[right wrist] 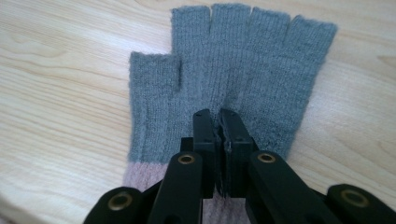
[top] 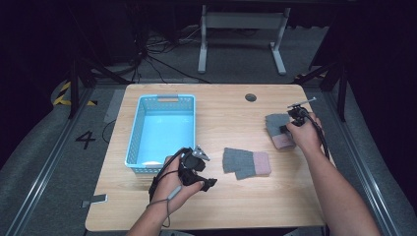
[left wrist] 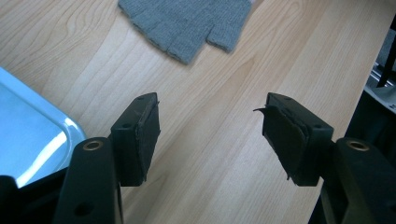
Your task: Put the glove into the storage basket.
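Right now the far glove (right wrist: 233, 88), grey with a pink cuff, lies flat on the table (top: 231, 118) near its right edge, fingers spread away from the right claw (right wrist: 219, 116), whose jaws are pressed together on the knit at the palm, pinching a small fold of it. In the high view that right claw (top: 286, 128) sits over the same glove (top: 276, 123), the hand behind it with the wrist bent down and the forearm coming in from the lower right. A second glove (top: 246, 163) of the same kind lies flat near the table's middle, cuff to the right, well apart from the first. The left claw (top: 209, 183) hovers just left of it with jaws wide apart and nothing between them; its own view shows bare wood between the jaws and the second glove (left wrist: 187, 23) beyond. Left of that hand stands a blue basket (top: 135, 132) with slotted walls, its floor bare; the left hand is raised beside its near right corner.
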Demonstrator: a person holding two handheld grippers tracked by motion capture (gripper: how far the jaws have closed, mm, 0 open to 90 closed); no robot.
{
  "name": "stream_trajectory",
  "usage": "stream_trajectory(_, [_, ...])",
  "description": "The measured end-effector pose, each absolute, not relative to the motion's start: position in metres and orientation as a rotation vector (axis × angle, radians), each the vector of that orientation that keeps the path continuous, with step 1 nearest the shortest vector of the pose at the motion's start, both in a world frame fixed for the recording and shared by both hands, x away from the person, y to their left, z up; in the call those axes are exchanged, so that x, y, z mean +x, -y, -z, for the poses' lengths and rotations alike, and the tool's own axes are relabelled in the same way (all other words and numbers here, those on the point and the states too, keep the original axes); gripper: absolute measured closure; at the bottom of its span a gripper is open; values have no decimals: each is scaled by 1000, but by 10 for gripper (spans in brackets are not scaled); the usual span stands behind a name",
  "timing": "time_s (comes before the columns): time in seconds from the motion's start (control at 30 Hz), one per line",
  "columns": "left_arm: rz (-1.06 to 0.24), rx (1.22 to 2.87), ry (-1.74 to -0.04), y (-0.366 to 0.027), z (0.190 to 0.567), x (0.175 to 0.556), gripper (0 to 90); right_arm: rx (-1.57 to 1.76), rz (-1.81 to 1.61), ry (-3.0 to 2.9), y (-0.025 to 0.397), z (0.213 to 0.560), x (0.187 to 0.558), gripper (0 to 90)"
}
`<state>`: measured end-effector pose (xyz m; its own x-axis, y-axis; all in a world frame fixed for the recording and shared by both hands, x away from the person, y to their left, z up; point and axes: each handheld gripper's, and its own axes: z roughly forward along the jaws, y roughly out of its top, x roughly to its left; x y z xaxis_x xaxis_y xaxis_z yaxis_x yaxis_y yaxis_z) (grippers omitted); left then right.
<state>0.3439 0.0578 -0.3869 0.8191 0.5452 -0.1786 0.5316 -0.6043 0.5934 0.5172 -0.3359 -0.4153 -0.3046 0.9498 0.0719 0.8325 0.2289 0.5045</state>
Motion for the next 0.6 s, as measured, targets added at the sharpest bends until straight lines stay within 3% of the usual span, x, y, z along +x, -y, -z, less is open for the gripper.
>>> stream_trajectory(0.6, [-27,2353,-790,-57,386,343,386,1474,-782,-2317,314,361,489,865])
